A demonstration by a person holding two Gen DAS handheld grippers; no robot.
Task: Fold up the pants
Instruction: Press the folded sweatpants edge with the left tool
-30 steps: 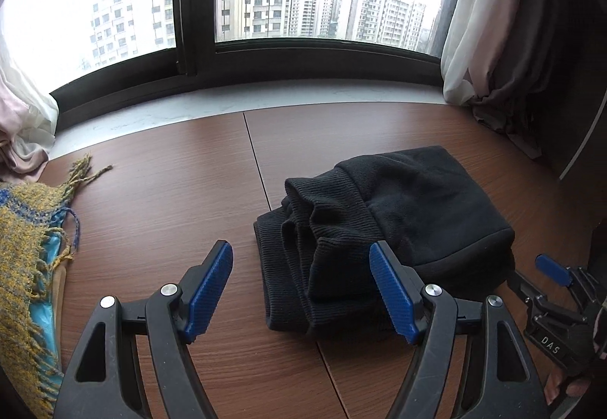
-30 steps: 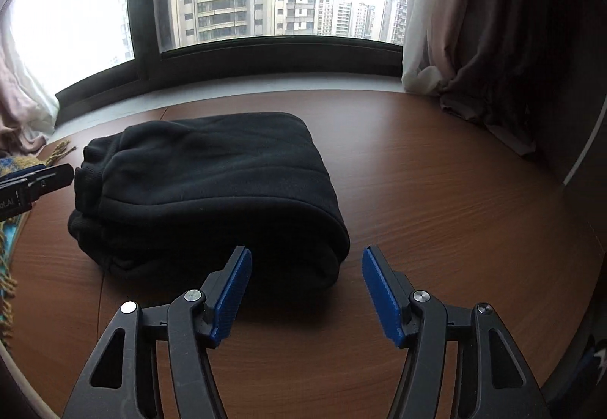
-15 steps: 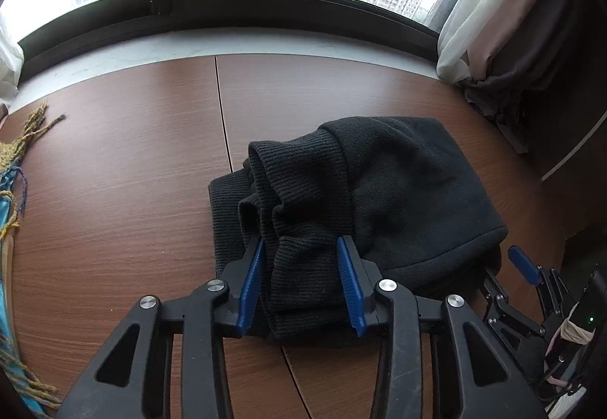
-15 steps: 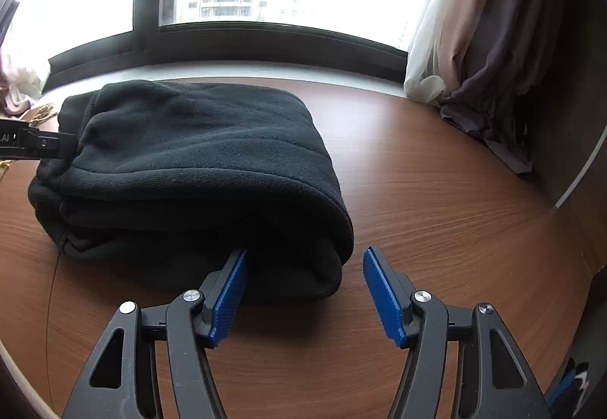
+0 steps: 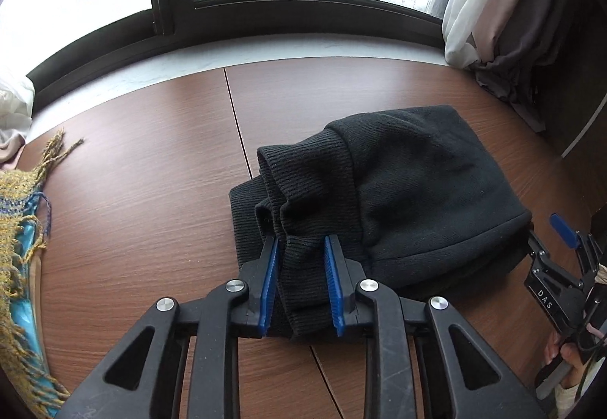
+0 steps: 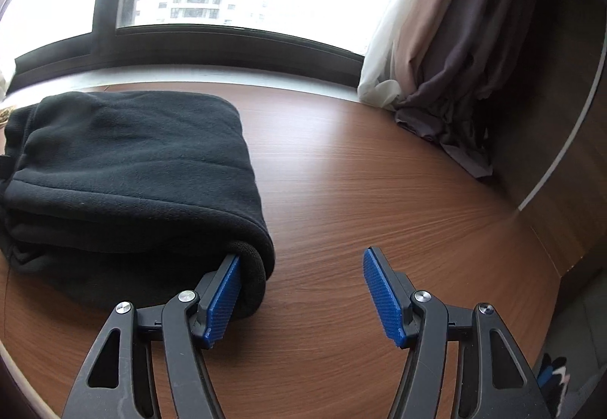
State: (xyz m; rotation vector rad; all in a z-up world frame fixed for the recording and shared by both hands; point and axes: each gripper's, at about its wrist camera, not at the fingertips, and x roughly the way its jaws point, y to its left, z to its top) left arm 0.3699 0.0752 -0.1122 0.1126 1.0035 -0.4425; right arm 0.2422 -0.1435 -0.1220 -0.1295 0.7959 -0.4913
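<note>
While the folded black pants (image 5: 398, 199) lie in a thick bundle on the brown wooden table (image 5: 144, 191), both grippers reach down onto them from the near side, each angled steeply toward the tabletop. The left gripper (image 5: 299, 259) sits at the ribbed cuff end of the bundle, its two blue pads (image 5: 334, 286) drawn in narrow with a fold of ribbed fabric bunched between them; its jaws have just been closing, and the pads now press on that fold from both sides. To the right of the bundle in the left wrist view, the right gripper (image 5: 561, 248) shows as black linkage with one blue pad, held by a hand (image 5: 569, 358) whose fingers wrap the handle at the frame's lower corner.

Seen from its own camera, the right gripper (image 6: 303, 286) stands with its fingers well apart. Its left pad (image 6: 224, 301) lies against the rounded near corner of the pants (image 6: 125, 168), touching the rolled fabric edge, while its other pad hangs over bare wood, clear of the cloth. Nothing is pinched between them.

Left of the pants, at the table's edge, lies a yellow fringed scarf (image 5: 19, 214) over something turquoise. Beyond the pants runs a pale windowsill (image 5: 265, 47) under a dark-framed window, and bunched curtains (image 6: 447, 39) hang to the pants' far right.
</note>
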